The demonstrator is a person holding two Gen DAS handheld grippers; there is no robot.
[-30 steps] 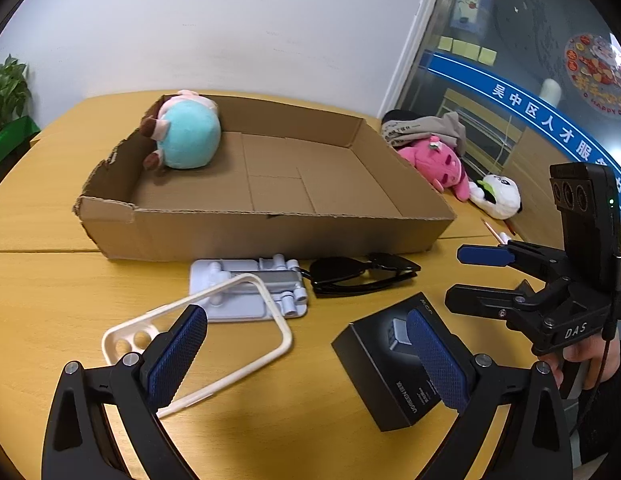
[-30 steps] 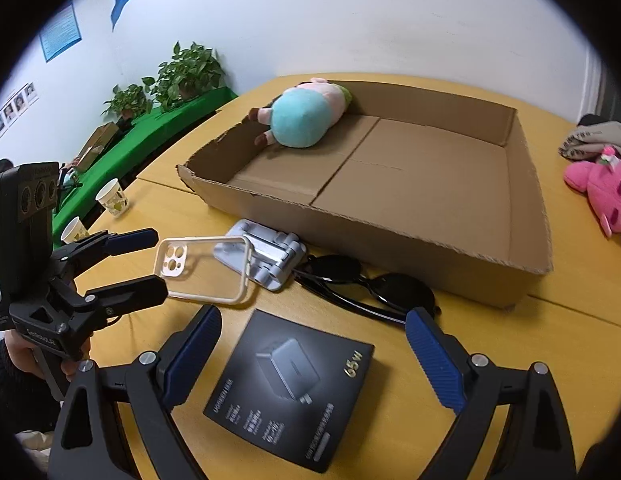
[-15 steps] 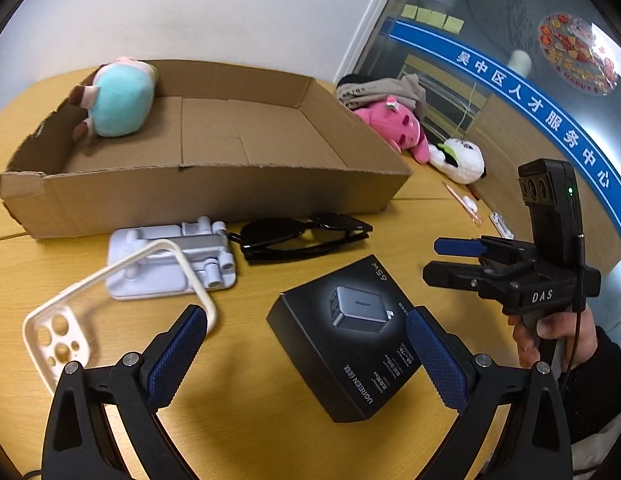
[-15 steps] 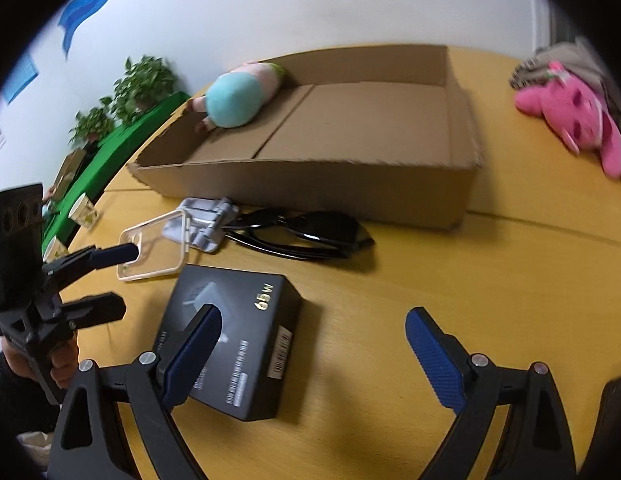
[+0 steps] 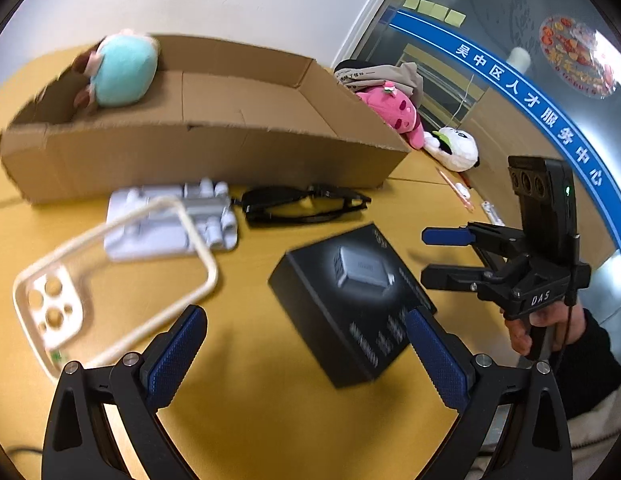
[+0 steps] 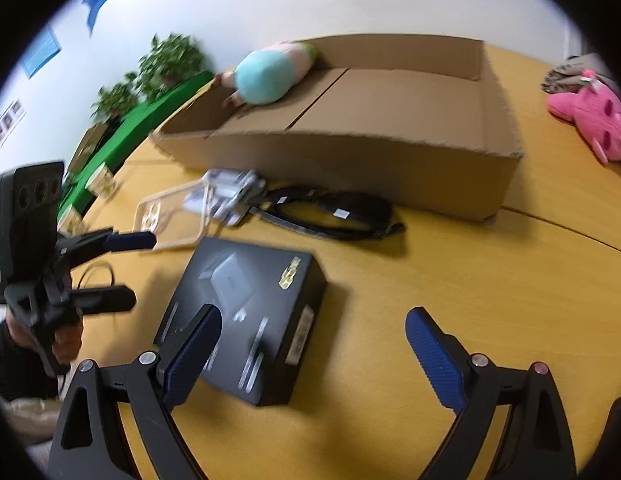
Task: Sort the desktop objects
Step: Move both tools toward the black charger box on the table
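black charger box (image 5: 358,300) flat on the yellow table (image 5: 270,420), lying just ahead of the left gripper (image 5: 306,356) and partly between its blue pads; pale product picture and white print on the lid, gold print near one corner in the right wrist view. same box (image 6: 246,312) ahead and left of the right gripper (image 6: 312,356), its near left corner covered by that gripper's left finger. both grippers spread wide, holding nothing.

further ahead of the left gripper: clear phone case (image 5: 110,280) to the left, overlapping a grey folding stand (image 5: 170,220); black sunglasses (image 5: 306,206) beyond the box, lying close in front of the cardboard tray (image 5: 190,152). teal plush (image 5: 122,70) inside the tray at its far left corner. pink plush (image 5: 394,114) and white plush (image 5: 454,148) on the table right of the tray.

lid print blurred, unreadable. phone case and stand smeared by motion. pink plush partly hidden behind the tray wall in the left view, cut by the dark lens border in the right view. hand (image 5: 550,328) under the right gripper only partly visible.
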